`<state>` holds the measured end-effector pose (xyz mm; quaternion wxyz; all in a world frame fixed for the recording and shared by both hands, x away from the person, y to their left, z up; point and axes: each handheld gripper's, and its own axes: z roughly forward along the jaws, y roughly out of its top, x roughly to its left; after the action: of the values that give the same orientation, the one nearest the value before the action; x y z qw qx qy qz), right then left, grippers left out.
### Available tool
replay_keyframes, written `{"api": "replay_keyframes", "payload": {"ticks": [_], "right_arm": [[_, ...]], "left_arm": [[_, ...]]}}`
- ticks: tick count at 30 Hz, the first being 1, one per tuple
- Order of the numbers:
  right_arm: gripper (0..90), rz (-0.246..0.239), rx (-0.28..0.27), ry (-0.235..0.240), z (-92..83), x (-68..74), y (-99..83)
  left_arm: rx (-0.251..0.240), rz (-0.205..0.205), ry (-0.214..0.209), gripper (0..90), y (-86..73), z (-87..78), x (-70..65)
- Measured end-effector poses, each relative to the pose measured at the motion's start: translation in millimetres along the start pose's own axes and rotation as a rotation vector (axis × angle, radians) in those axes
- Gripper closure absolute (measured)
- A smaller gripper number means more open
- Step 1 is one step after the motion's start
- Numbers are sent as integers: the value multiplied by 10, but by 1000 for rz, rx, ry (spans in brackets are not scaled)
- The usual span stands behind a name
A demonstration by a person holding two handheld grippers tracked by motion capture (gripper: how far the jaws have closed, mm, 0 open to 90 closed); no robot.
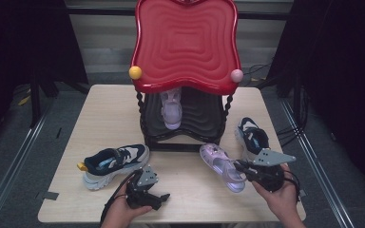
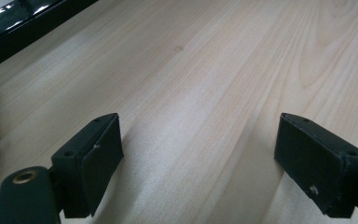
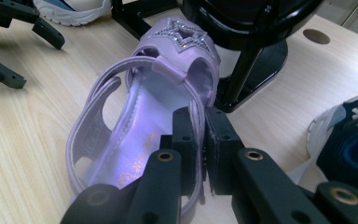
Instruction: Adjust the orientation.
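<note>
Colours and patterns on the table
Lilac sandal [image 3: 135,116] with silver star; navy-and-white sneaker [image 1: 115,165], yellow tab; red rippled shelf [image 1: 185,42] on black frame; yellow ball [image 1: 135,72], pink ball [image 1: 236,75]; pale wood-grain table [image 1: 104,109].

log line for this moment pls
right gripper: shut on purple star sandal's side strap | left gripper: open over bare wooden table

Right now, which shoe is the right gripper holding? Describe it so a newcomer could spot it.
Start at the red rack mid-table. Just in front of its right foot lies a lilac sandal, its side strap pinched by the right gripper. Unlike the navy trainers around it, it is open-strapped with a glittery star.
</note>
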<state>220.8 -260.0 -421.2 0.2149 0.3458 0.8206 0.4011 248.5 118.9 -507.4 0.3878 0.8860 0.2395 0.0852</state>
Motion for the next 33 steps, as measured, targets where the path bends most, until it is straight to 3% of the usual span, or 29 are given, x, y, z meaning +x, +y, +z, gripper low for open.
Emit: {"api": "replay_keyframes", "payload": {"ticks": [10,17,23,27,33], "right_arm": [[833,-41,3,40,15,83,28],[833,-34,-27,48,-102,113,33],[833,-28,-75,35,-206,111,180],[833,-28,-104,1,-197,117,327],[834,-7,-131,-100,-95,69,526]], "left_arm": [[0,-1,0,145,0,0,-1],[2,3,0,145,0,-2,2],[5,6,2,145,0,-5,4],[1,1,2,145,0,-2,0],[0,-1,1,145,-1,-2,0]]}}
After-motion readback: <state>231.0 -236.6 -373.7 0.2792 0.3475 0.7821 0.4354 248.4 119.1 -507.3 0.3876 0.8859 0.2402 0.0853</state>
